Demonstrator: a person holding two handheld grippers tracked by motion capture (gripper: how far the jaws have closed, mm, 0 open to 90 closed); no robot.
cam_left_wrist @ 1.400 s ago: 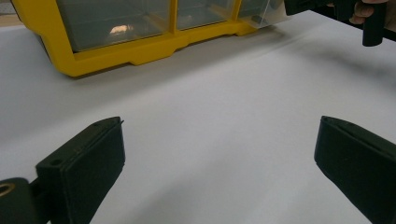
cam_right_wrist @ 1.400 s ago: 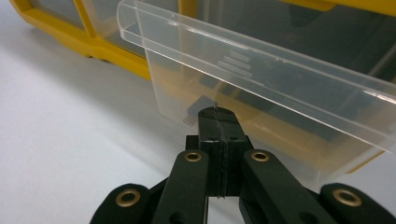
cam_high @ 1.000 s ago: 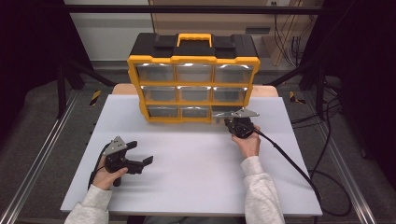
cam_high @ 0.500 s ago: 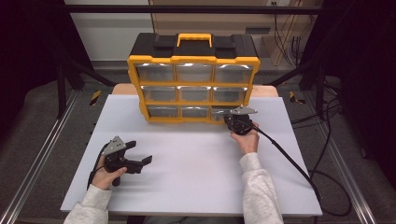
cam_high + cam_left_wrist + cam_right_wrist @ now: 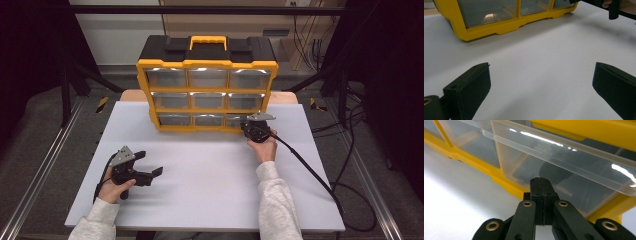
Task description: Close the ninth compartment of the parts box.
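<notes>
- Right hand-held gripper (image 5: 248, 126): jaws pressed together with nothing between them, tips at the front of the bottom-right drawer (image 5: 564, 167) of the yellow organizer (image 5: 207, 65); whether touching, cannot tell.
- Organizer: standing upright at the far edge of the desk (image 5: 210, 175), nine clear drawers in three rows; bottom-right drawer seemingly pulled out slightly, though hard to judge.
- Left hand-held gripper (image 5: 150, 172): jaws spread wide, empty, resting low over the desk well apart from the organizer.
- Likely risk: closed tips slipping off the smooth clear front, giving no purchase on the drawer.
- Likely risk: a hard push or pull shifting or tipping the whole organizer, since nothing braces it.
- Likely risk: drawer pulled too far, dropping out and spilling any contents.
- Likely risk: trailing cable (image 5: 310, 170) snagging during the pull.
</notes>
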